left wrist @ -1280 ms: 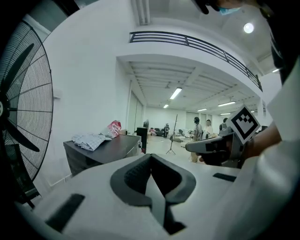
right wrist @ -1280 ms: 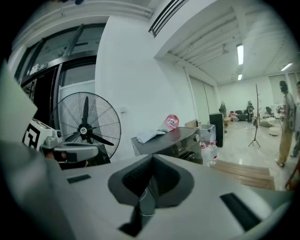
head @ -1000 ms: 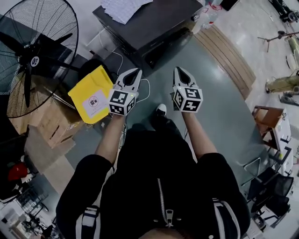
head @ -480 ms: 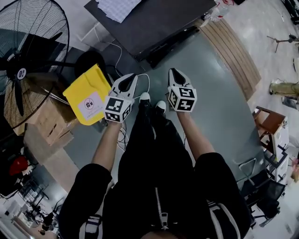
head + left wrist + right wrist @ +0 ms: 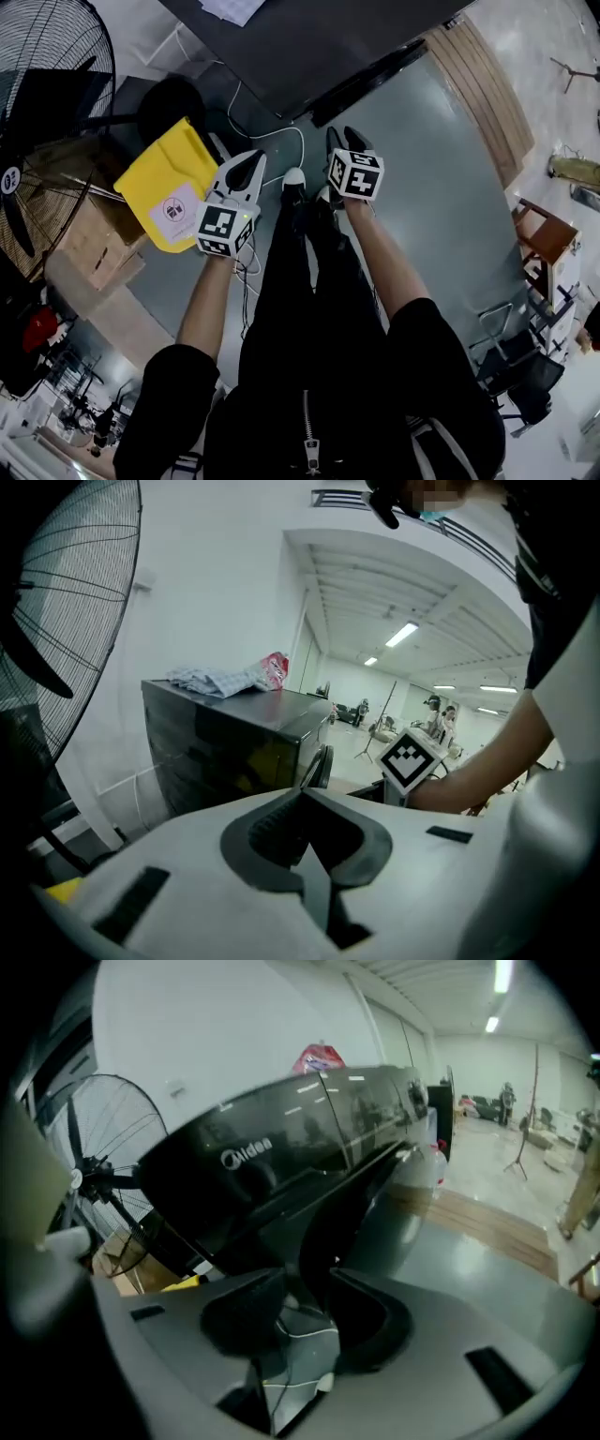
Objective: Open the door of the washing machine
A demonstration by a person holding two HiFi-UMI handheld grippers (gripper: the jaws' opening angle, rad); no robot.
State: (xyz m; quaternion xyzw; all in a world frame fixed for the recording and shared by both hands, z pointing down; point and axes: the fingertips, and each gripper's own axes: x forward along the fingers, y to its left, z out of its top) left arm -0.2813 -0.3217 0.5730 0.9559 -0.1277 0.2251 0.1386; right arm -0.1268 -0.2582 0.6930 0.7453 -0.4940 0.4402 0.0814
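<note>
The black washing machine (image 5: 309, 42) stands ahead of me; the right gripper view shows its front (image 5: 281, 1162). Its round door (image 5: 342, 1208) stands ajar, and the left gripper view catches it edge-on (image 5: 319, 766). My right gripper (image 5: 345, 139) hangs low before the door, short of it. Its jaws (image 5: 305, 1288) are opening, with only floor and cable showing between them. To its left, farther from the machine (image 5: 225, 752), my left gripper (image 5: 247, 164) has its jaws (image 5: 302, 799) shut on nothing. The right gripper's marker cube (image 5: 412, 758) appears there too.
A big floor fan (image 5: 37, 112), a yellow bag (image 5: 173, 192) and cardboard boxes (image 5: 94, 253) crowd the left. A white cable (image 5: 272, 141) lies on the floor by my feet. A wooden platform (image 5: 478, 94) and chairs (image 5: 534, 244) are at right. Cloth (image 5: 211, 679) lies on the machine.
Both grippers have sunk and moved toward the washing machine. The right gripper's jaws, shut before, have parted. The left gripper's jaws stay shut.
</note>
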